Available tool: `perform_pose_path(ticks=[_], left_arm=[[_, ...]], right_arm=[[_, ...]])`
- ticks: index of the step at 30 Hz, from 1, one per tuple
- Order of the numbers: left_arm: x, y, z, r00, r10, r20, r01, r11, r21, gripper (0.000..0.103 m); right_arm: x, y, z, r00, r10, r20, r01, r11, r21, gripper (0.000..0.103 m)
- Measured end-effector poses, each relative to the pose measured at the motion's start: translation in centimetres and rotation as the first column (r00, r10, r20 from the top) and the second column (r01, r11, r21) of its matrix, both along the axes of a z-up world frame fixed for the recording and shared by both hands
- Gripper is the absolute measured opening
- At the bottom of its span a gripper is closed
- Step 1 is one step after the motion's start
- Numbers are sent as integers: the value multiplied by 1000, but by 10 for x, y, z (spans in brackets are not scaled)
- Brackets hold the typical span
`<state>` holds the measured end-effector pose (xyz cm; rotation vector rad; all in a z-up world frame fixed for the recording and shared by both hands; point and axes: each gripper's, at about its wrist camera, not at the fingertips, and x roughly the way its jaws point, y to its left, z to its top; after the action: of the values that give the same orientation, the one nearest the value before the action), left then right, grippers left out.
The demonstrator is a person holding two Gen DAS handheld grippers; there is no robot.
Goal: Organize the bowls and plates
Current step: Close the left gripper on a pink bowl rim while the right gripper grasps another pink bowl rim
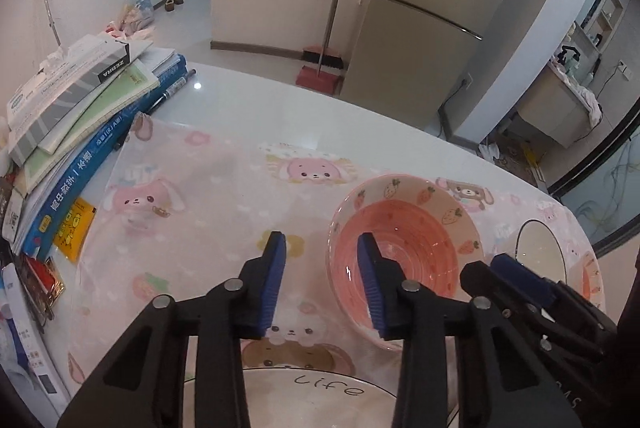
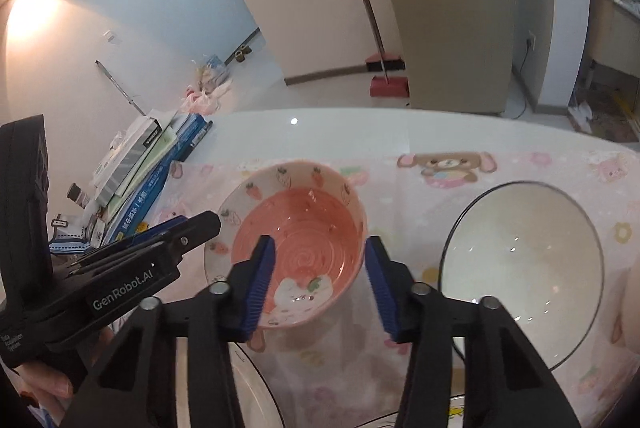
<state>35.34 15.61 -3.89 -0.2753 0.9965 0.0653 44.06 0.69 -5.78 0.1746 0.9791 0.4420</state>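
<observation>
A pink strawberry-print bowl (image 1: 404,252) (image 2: 296,232) stands on the pink cartoon cloth. My left gripper (image 1: 322,280) is open and empty, with the bowl's left rim between its fingers. My right gripper (image 2: 318,280) is open and empty over the bowl's near right rim; it also shows in the left wrist view (image 1: 516,276). A white bowl with a black rim (image 2: 524,268) (image 1: 538,248) sits to the right. A white plate marked "Life" (image 1: 320,388) lies at the near edge, partly under my left gripper.
A stack of books and boxes (image 1: 80,116) (image 2: 148,164) sits on the table's left side. The white table's far edge (image 1: 320,96) borders the floor, with a fridge (image 1: 420,20) and broom (image 1: 324,64) behind.
</observation>
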Motion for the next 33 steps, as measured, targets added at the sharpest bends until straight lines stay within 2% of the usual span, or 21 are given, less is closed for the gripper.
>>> perform_pose_path(ticks=[2, 5, 10, 11, 13, 18, 20, 23, 28, 30, 33], left_arm=[[1, -1, -3, 1000, -2, -8, 2, 1000, 6, 34], [4, -1, -9, 1000, 0, -24, 0, 1000, 0, 33], [8, -3, -21, 998, -18, -55, 17, 999, -30, 31], [10, -5, -25, 997, -27, -68, 24, 999, -45, 26], [11, -8, -32, 995, -44, -95, 38, 997, -67, 20], [10, -11, -35, 993, -40, -109, 34, 997, -63, 15], [10, -10, -36, 993, -38, -109, 30, 997, -76, 12], [10, -9, -36, 993, -29, -112, 24, 999, -42, 9], [10, -7, -36, 993, -21, -115, 15, 998, -54, 9], [10, -7, -36, 993, -19, -119, 12, 998, -61, 9], [10, -8, -39, 989, -31, -147, 22, 998, -64, 11]], right_arm=[[1, 2, -5, 1000, -14, -3, 14, 999, -35, 37], [3, 1, -10, 999, -36, -14, 35, 998, -51, 35], [3, 0, -15, 998, -53, -20, 51, 996, -71, 13], [4, -1, -16, 998, -57, -20, 55, 995, -79, 11], [4, -1, -17, 999, -48, -12, 47, 995, -85, 11], [2, 5, -16, 999, -41, 9, 42, 990, -132, 11], [5, -3, -17, 998, -37, -52, 33, 996, -87, 11], [7, -8, -15, 987, -20, -160, 13, 999, -43, 12], [1, 6, -19, 990, -50, -130, 37, 994, -102, 15], [1, 8, -20, 989, -43, -139, 29, 994, -101, 20], [7, -1, -32, 968, -30, -249, 35, 999, 17, 25]])
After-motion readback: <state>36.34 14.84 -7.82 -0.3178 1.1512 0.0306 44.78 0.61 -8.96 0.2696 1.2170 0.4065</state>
